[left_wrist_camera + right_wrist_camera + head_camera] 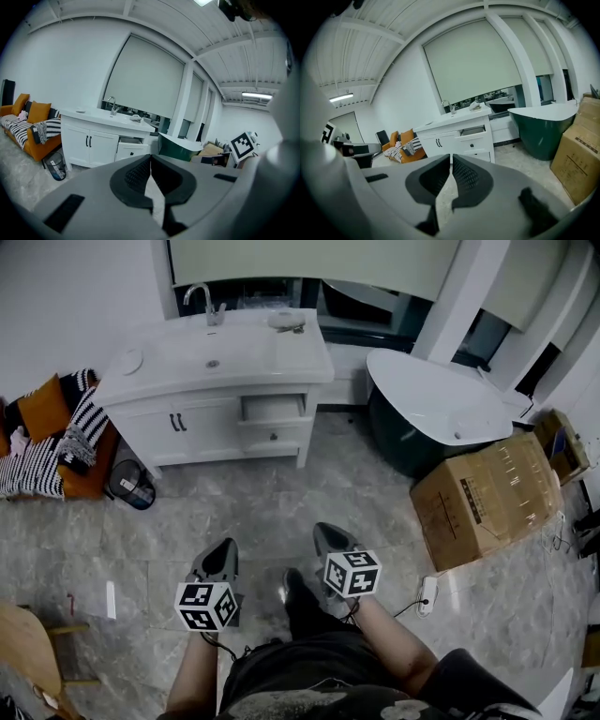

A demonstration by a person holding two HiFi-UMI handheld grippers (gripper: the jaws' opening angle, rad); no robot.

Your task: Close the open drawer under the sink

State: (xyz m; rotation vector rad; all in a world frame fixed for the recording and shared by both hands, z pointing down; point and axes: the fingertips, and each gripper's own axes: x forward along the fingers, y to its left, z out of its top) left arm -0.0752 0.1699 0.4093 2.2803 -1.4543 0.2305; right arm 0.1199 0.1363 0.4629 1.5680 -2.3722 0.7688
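Observation:
A white vanity with a sink and faucet stands at the far wall. Its upper right drawer is pulled out; it also shows as the open drawer in the left gripper view and the open drawer in the right gripper view. My left gripper and right gripper hover over the tiled floor well short of the vanity. In both gripper views the jaws meet at the tips with nothing between them: left gripper, right gripper.
An orange sofa with striped cushions stands left of the vanity, a small bin beside it. A dark green bathtub and a cardboard box are on the right. A power strip lies on the floor. A wooden chair is at lower left.

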